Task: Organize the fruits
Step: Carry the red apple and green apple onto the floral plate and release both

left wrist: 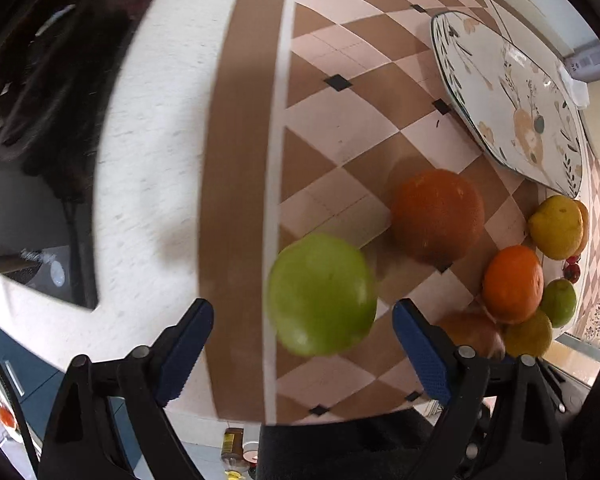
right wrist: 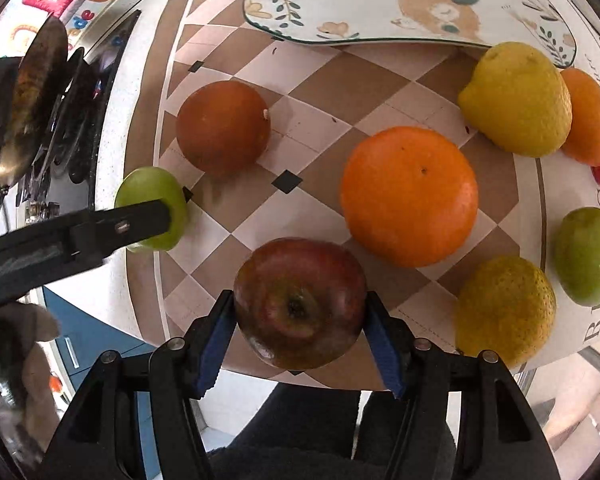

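Note:
My left gripper (left wrist: 303, 314) is open around a green apple (left wrist: 322, 294), its blue pads apart from the fruit on both sides. In the right wrist view the left gripper's finger crosses the same green apple (right wrist: 156, 196) at the mat's left edge. My right gripper (right wrist: 300, 316) is shut on a red apple (right wrist: 300, 302) near the mat's front edge. A dark orange (right wrist: 223, 125), a bright orange (right wrist: 410, 196), two lemons (right wrist: 516, 98) (right wrist: 506, 308), another orange (right wrist: 590, 116) and a second green apple (right wrist: 586, 254) lie on the checkered mat (right wrist: 320, 92).
A floral plate (right wrist: 360, 12) lies at the back of the mat, also seen in the left wrist view (left wrist: 496, 92). A stove and dark pan (right wrist: 40, 92) stand to the left on the white counter (left wrist: 152, 160). The counter's front edge is close below the grippers.

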### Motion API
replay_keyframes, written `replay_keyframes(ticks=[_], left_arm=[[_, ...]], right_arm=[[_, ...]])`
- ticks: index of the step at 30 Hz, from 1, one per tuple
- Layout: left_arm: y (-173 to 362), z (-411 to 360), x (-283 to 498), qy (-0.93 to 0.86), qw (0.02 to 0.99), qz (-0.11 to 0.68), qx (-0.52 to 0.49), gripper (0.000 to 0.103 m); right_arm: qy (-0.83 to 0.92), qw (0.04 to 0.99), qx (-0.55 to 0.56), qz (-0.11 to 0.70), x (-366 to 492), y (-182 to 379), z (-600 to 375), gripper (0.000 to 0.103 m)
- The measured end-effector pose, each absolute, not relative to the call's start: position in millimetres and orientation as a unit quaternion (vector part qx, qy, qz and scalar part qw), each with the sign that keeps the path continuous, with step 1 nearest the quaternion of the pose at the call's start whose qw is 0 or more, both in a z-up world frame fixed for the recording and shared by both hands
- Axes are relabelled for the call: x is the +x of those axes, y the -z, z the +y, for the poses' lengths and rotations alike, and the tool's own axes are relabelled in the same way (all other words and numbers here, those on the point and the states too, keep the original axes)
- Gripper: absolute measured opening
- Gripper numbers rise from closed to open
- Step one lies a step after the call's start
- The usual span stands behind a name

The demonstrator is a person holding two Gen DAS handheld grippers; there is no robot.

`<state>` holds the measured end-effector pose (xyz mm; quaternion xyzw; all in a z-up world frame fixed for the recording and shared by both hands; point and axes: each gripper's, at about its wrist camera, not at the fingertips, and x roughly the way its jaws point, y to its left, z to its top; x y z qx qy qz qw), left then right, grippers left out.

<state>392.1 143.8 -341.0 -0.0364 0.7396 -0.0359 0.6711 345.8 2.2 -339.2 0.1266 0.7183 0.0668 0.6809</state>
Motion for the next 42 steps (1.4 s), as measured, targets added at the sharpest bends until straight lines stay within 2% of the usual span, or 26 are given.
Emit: replay_keyframes(ticks=[1, 4, 9, 17, 24, 31, 35, 42], left_arm=[[345, 144, 394, 0.036, 0.668, 0.742, -0.037, 0.069], [351, 146, 397, 0.057, 0.662, 0.744, -0.066, 0.054], [346, 138, 401, 0.058, 0.674, 0.736, -0.033, 0.054], [342, 126, 396, 0.038, 0.686, 0.726, -0.041, 0.054], [273, 132, 390, 0.030, 0.721, 0.686, -0.094, 0.054], [216, 76, 440, 0.047, 0.753, 0.646, -0.117, 0.054], [223, 32, 484, 0.067, 0.745, 0.651, -0.128, 0.054], [290, -1, 556, 0.057, 0.691, 0.701, -0.167, 0.054]], right_arm=[[-0.064, 0.679, 0.128, 0.720, 347, 341, 5, 0.067], [-0.054, 0.678, 0.129, 0.722, 348, 345, 1, 0.067], [-0.050, 0.668, 0.151, 0.726, 352, 354, -11, 0.067], [-0.072, 0.682, 0.138, 0.714, 350, 345, -5, 0.066], [-0.124, 0.709, 0.164, 0.674, 358, 299, -32, 0.066], [-0.132, 0.750, 0.157, 0.629, 411, 255, -107, 0.066], [-0.102, 0.766, 0.110, 0.626, 461, 253, -156, 0.066], [-0.089, 0.753, 0.061, 0.649, 539, 294, -182, 0.066]])
